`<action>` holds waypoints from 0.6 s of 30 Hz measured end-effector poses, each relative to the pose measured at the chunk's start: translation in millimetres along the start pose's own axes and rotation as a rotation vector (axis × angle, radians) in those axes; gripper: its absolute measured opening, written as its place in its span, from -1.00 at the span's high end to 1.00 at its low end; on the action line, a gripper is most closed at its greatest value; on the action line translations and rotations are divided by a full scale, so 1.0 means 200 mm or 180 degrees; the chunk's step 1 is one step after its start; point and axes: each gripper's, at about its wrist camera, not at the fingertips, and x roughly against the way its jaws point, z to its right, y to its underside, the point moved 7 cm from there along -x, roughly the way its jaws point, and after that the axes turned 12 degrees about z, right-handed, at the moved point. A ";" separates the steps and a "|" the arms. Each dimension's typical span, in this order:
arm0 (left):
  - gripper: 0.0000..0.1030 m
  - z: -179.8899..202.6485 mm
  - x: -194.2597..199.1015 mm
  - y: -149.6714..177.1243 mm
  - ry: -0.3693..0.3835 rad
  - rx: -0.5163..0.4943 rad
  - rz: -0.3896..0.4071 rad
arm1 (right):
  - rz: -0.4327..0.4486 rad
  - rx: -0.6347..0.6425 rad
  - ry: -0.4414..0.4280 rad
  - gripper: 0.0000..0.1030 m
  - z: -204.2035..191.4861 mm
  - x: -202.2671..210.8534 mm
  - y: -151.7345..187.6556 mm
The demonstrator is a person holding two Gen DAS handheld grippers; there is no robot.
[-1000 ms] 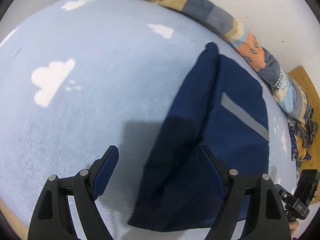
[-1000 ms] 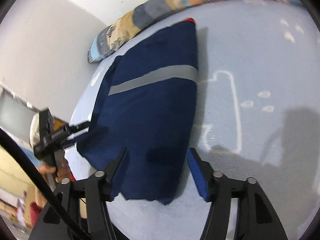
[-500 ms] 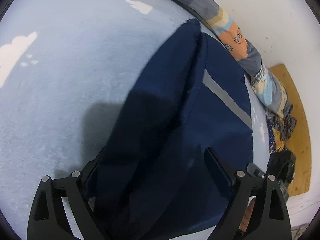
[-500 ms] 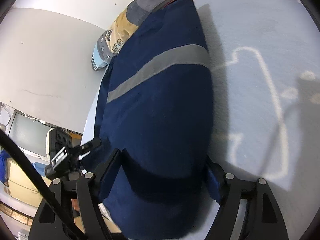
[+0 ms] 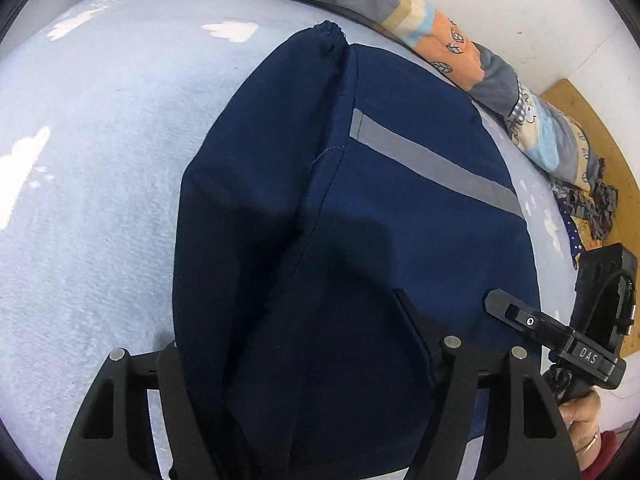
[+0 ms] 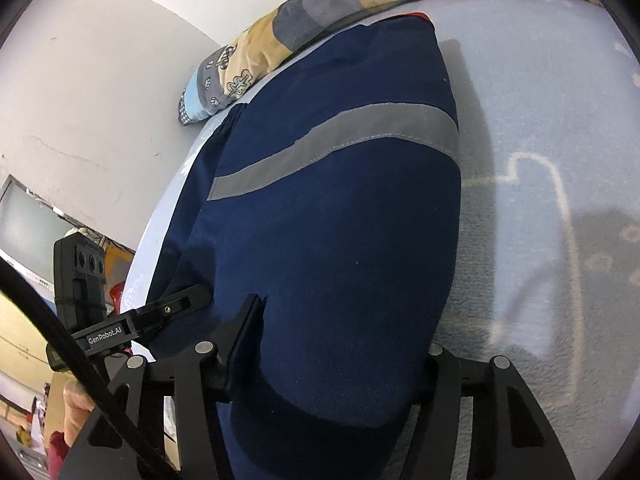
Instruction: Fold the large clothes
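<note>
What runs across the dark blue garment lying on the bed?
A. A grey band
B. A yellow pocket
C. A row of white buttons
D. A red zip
A. A grey band crosses the dark blue garment from edge to edge in the right wrist view, and it shows again in the left wrist view; no buttons, zip or pocket are visible.
</note>
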 end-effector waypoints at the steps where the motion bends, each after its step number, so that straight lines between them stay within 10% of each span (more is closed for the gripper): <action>1: -0.38 0.00 0.00 0.00 -0.0022 -0.0007 0.0013 | -0.0006 -0.0014 0.0001 -0.21 0.00 0.00 0.00; 18: -0.69 0.14 0.07 -0.04 -0.0980 -0.0857 0.0468 | -0.0179 0.0101 0.0255 -0.54 0.00 0.02 0.02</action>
